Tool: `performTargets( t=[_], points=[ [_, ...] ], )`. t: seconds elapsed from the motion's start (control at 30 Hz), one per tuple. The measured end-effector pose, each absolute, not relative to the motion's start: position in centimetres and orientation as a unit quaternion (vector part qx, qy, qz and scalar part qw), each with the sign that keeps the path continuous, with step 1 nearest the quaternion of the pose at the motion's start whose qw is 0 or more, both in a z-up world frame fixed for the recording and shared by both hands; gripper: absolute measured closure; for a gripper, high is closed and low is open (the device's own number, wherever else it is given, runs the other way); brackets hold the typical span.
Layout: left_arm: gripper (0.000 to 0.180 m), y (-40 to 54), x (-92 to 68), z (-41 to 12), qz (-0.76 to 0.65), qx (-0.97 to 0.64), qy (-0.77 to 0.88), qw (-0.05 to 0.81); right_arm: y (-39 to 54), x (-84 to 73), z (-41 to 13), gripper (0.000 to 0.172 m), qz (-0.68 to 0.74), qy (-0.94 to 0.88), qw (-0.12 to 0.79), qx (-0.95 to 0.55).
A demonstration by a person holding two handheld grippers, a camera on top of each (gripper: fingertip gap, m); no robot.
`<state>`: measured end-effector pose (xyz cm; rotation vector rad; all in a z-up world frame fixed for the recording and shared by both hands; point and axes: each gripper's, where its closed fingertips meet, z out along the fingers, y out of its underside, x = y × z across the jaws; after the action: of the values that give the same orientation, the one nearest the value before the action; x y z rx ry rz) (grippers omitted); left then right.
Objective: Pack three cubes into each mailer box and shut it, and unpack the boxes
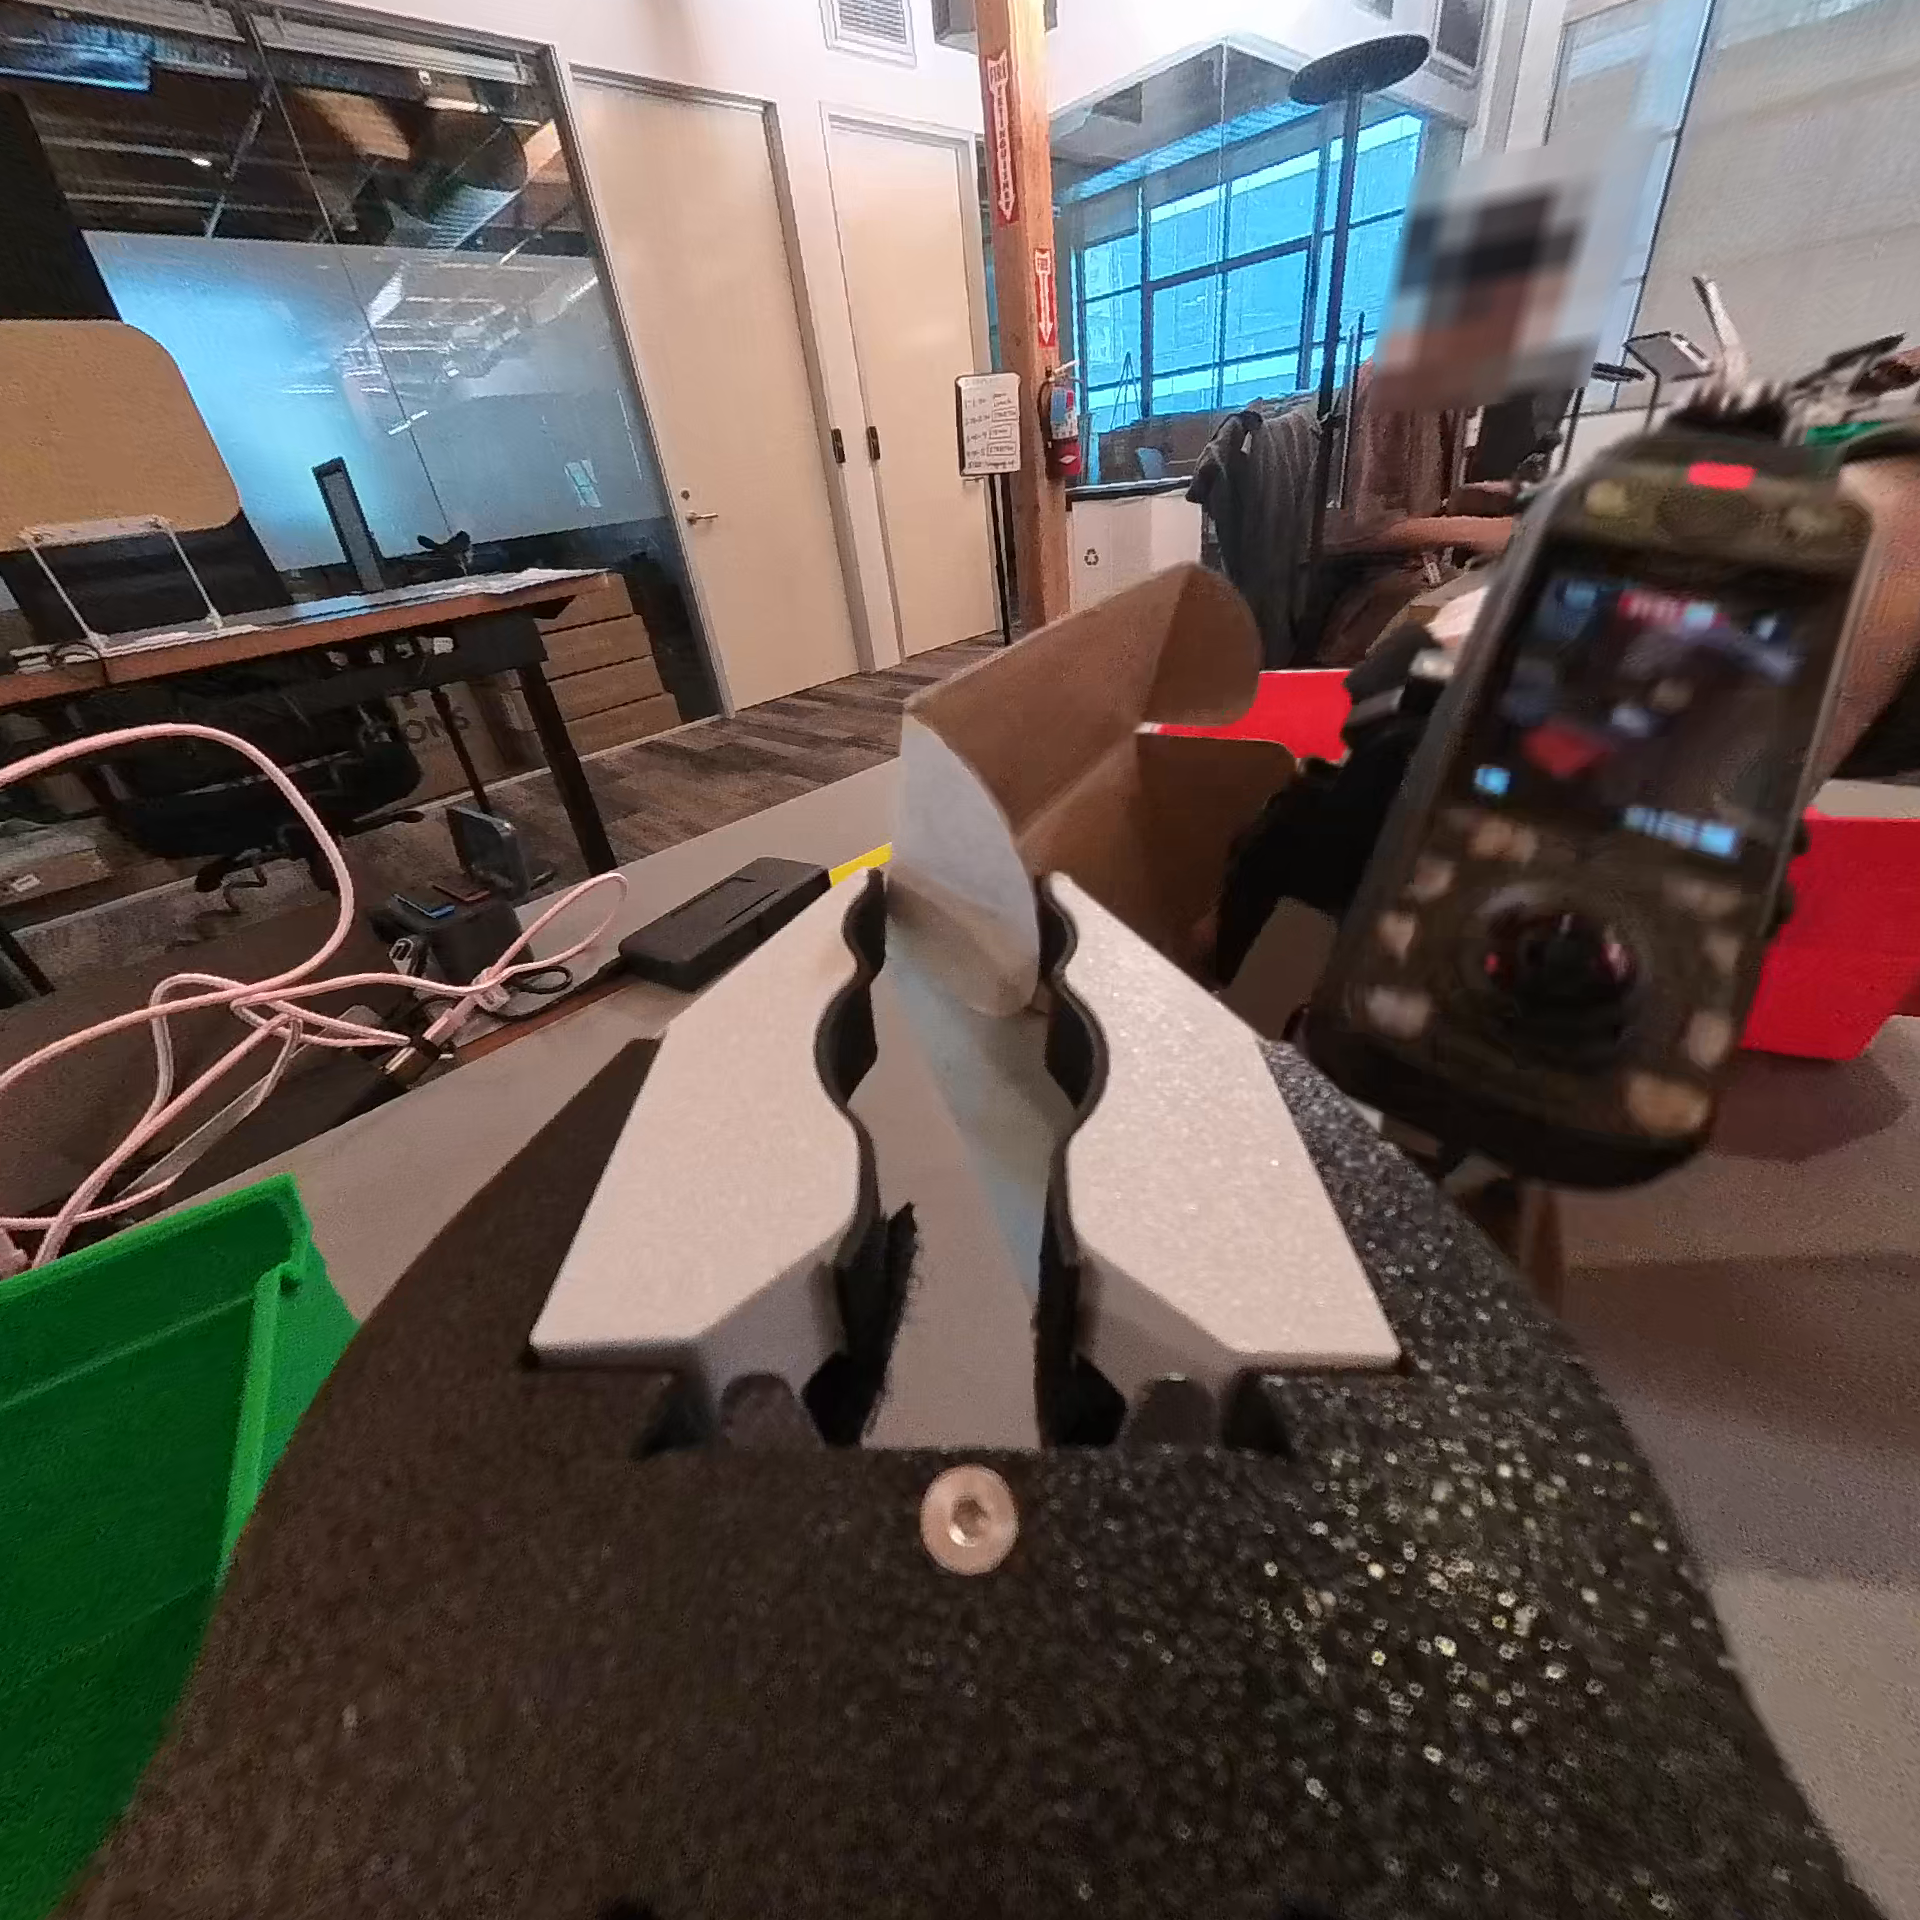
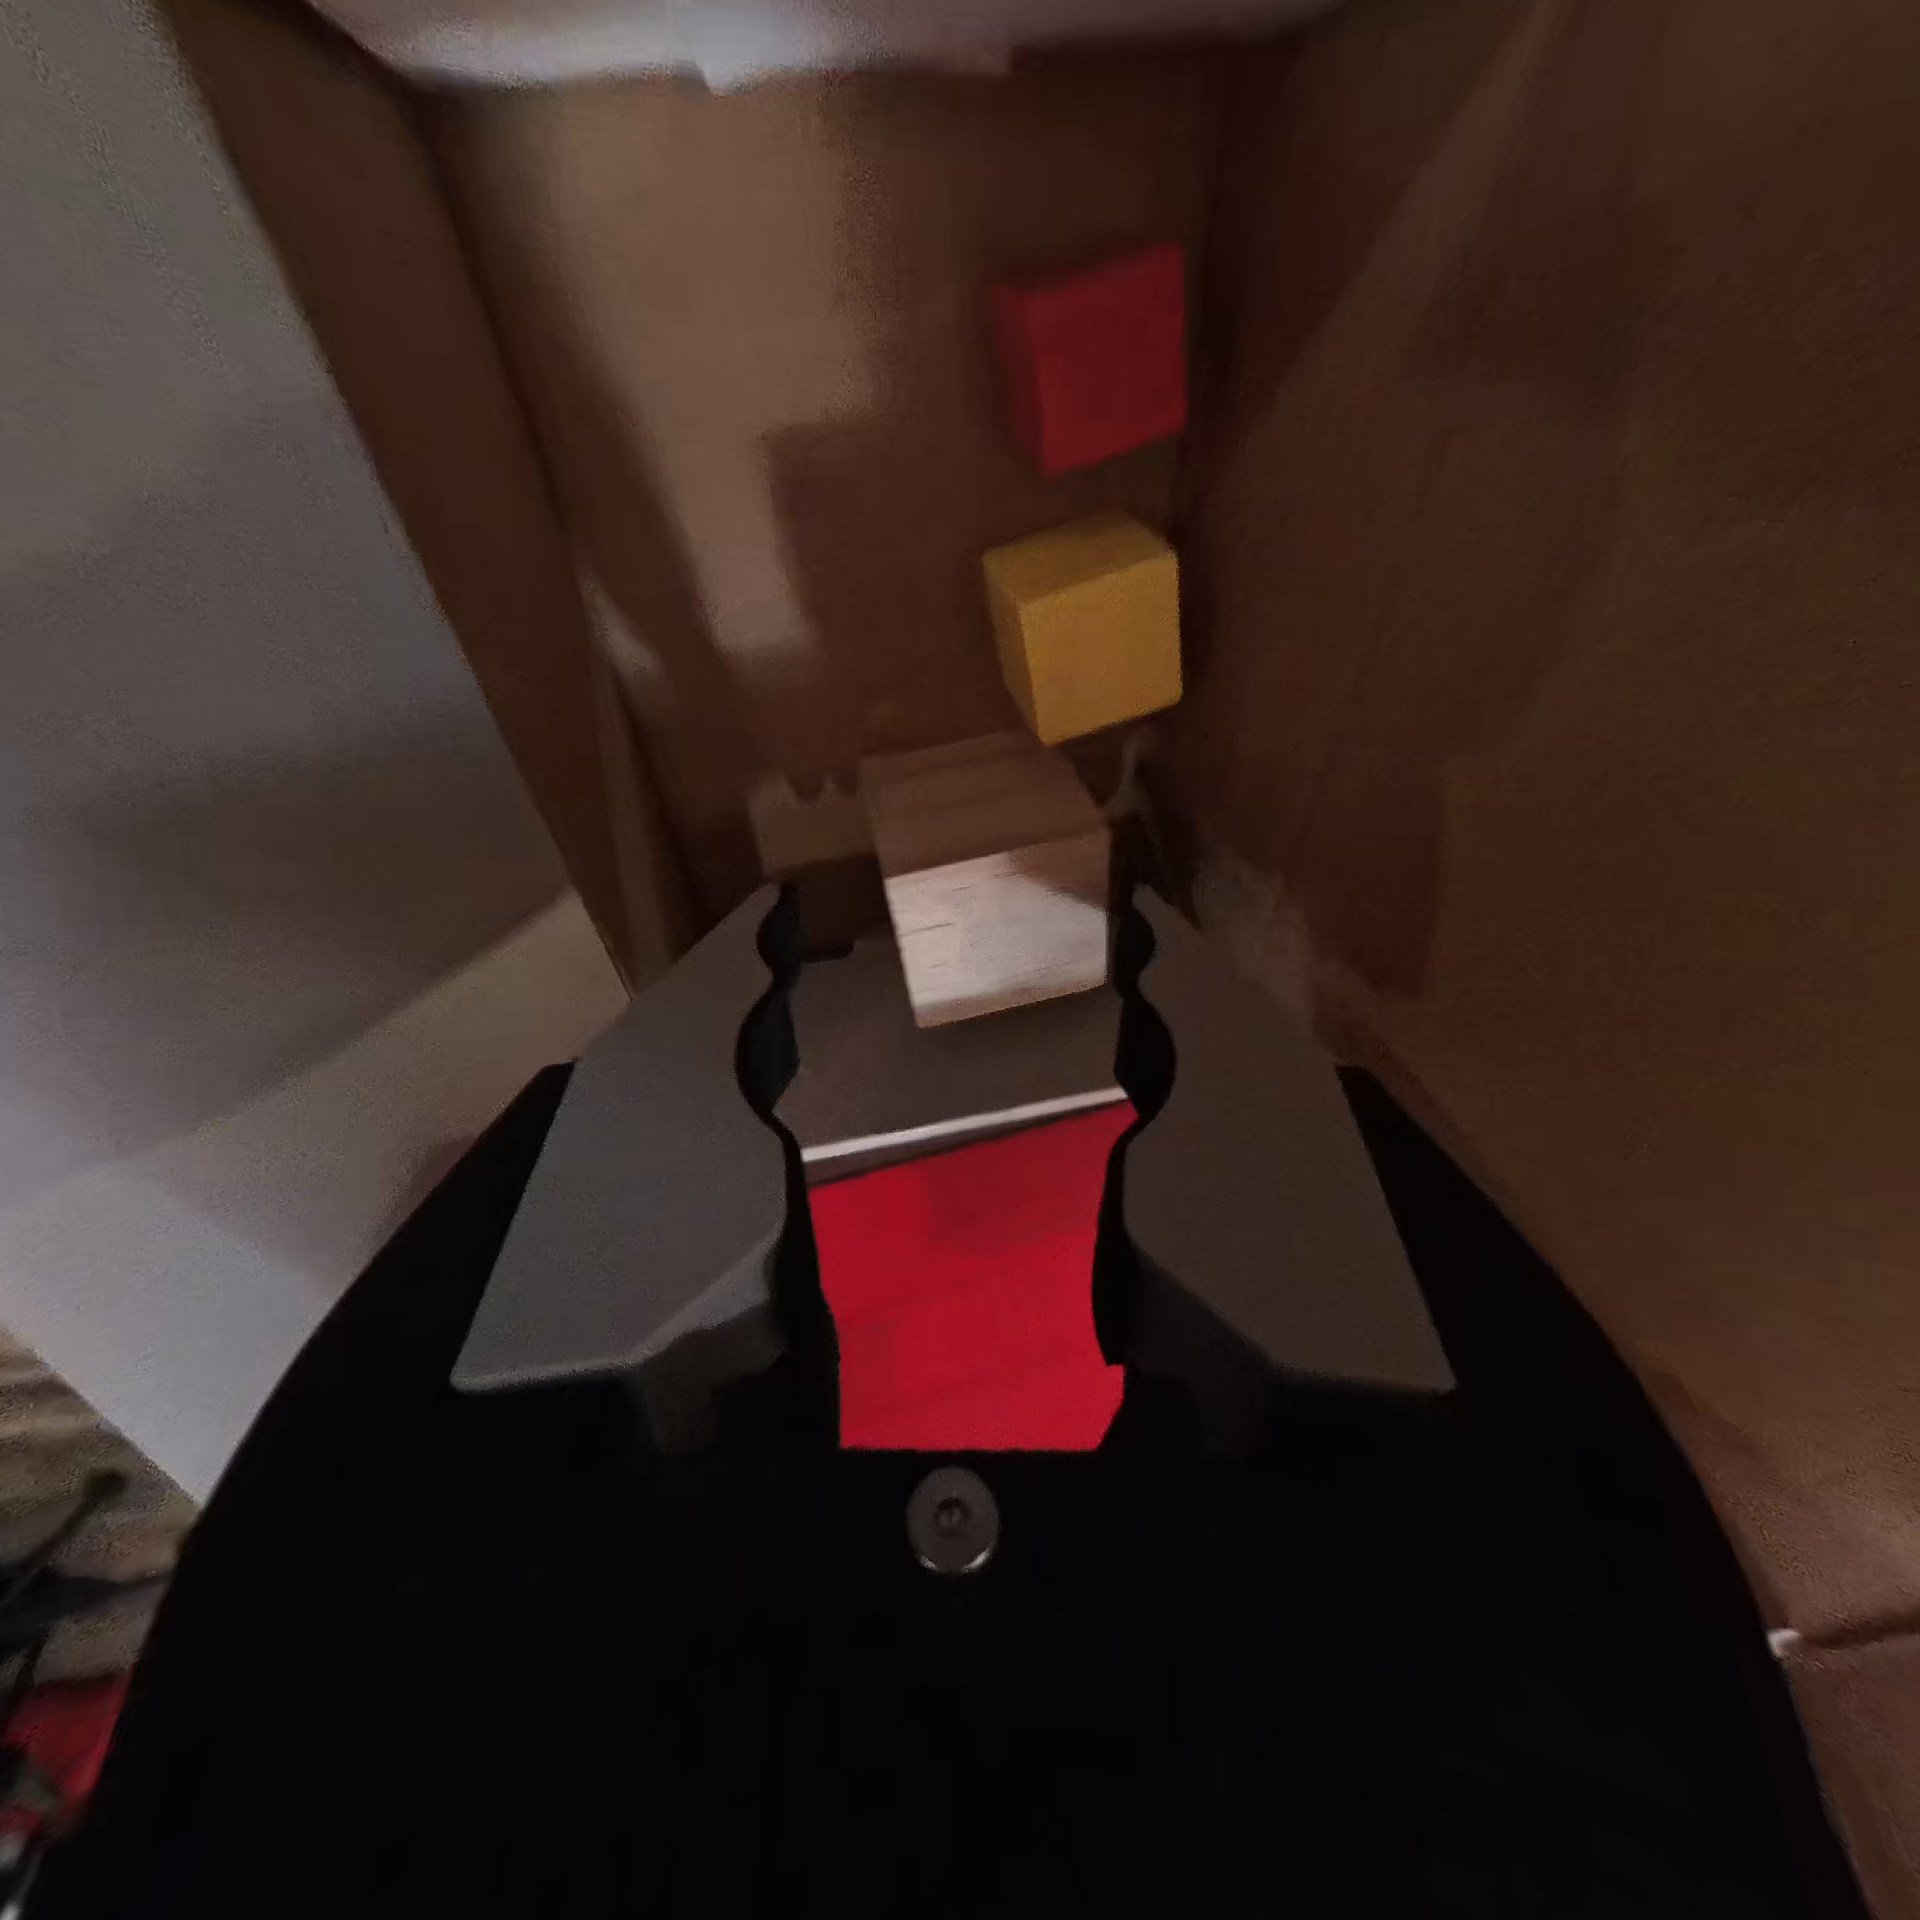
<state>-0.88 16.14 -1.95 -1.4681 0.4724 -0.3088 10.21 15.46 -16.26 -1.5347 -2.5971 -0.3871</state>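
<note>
In the left wrist view, my left gripper (image 1: pixel 961 894) is at the open brown mailer box (image 1: pixel 1101 727). The box's rounded white-faced flap (image 1: pixel 961 862) stands between the fingers and touches the right one, but the pads are not pressed on it. My right gripper shows there as a blurred black body (image 1: pixel 1600 831) reaching into the box. In the right wrist view, my right gripper (image 2: pixel 956 904) is open inside the box (image 2: pixel 1558 727). A plain wooden cube (image 2: pixel 997 914) lies against the right finger, with a gap to the left one. A yellow cube (image 2: pixel 1086 634) and a red cube (image 2: pixel 1096 358) lie farther in.
A red bin (image 1: pixel 1829 935) stands behind the box and also shows between the right fingers (image 2: pixel 966 1309). A green bin (image 1: pixel 125 1455) is at the near left. A black device (image 1: pixel 727 920) and pink cables (image 1: pixel 270 987) lie at the table's left edge. Some 20 centimetres of space lies between my two pairs of fingers. The yellow cube (image 2: pixel 1086 634) sits 5 centimetres or so from the ends of my right fingers.
</note>
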Motion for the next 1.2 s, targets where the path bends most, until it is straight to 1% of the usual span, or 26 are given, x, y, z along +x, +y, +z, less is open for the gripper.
performTargets(
  t=[0.03,0.07,0.1,0.13,0.2,0.27,0.3,0.33,0.37,0.47,0.53,0.73,0.83,0.93,1.03,1.2],
  points=[
    [0.156,16.2,-0.9,-2.0,-0.135,-0.661,0.213,0.707,15.2,9.8,-15.9,0.112,-0.113,-0.852,0.057,-0.508],
    [0.162,16.2,-1.1,-1.9,-0.131,-0.661,0.211,0.708,15.5,9.6,-15.7,0.111,-0.119,-0.852,0.064,-0.506],
    [0.175,16.3,-1.4,-1.7,-0.122,-0.658,0.203,0.715,15.8,9.9,-15.7,0.108,-0.135,-0.853,0.06,-0.5],
    [0.176,16.2,-1.4,-1.7,-0.12,-0.655,0.208,0.716,16.1,10.4,-15.9,0.104,-0.155,-0.854,0.05,-0.493],
    [0.175,16.2,-1.3,-1.7,-0.121,-0.656,0.208,0.716,16.7,11.2,-16.6,0.101,-0.189,-0.858,0.027,-0.477],
    [0.174,16.2,-1.3,-1.7,-0.119,-0.656,0.209,0.716,16.7,11.5,-17.3,0.103,-0.193,-0.862,0.012,-0.469],
    [0.173,16.2,-1.2,-1.8,-0.117,-0.656,0.21,0.715,16.5,11.5,-17.6,0.108,-0.188,-0.864,0.006,-0.467],
    [0.172,16.2,-1.2,-1.8,-0.117,-0.656,0.212,0.715,16.5,11.5,-17.8,0.12,-0.188,-0.866,0.006,-0.464],
    [0.169,16.1,-1.1,-1.7,-0.119,-0.654,0.213,0.716,16.7,11.4,-17.7,0.126,-0.192,-0.868,0.008,-0.458],
    [0.158,16.0,-1.0,-1.4,-0.125,-0.644,0.21,0.725,16.3,11.0,-16.9,0.126,-0.175,-0.864,0.027,-0.471],
    [0.149,16.0,-1.1,-1.2,-0.132,-0.641,0.204,0.728,15.7,10.7,-15.6,0.126,-0.155,-0.863,0.049,-0.479],
    [0.136,16.0,-0.8,-1.3,-0.154,-0.64,0.204,0.725,11.6,11.2,-9.3,0.126,-0.072,-0.855,0.133,-0.497],
    [0.137,16.2,-0.7,-1.8,-0.147,-0.647,0.206,0.719,12.0,14.0,-5.3,0.126,-0.103,-0.83,0.176,-0.52],
    [0.139,16.4,-0.6,-2.2,-0.141,-0.652,0.207,0.715,15.0,19.0,-2.1,0.126,-0.157,-0.768,0.195,-0.59],
    [0.14,16.4,-0.4,-2.4,-0.14,-0.654,0.21,0.713,18.5,24.8,-1.3,0.126,-0.204,-0.702,0.173,-0.66],
    [0.142,16.5,-0.3,-2.5,-0.139,-0.656,0.211,0.711,21.1,32.9,-4.6,0.126,-0.215,-0.615,0.076,-0.755]
  ],
)
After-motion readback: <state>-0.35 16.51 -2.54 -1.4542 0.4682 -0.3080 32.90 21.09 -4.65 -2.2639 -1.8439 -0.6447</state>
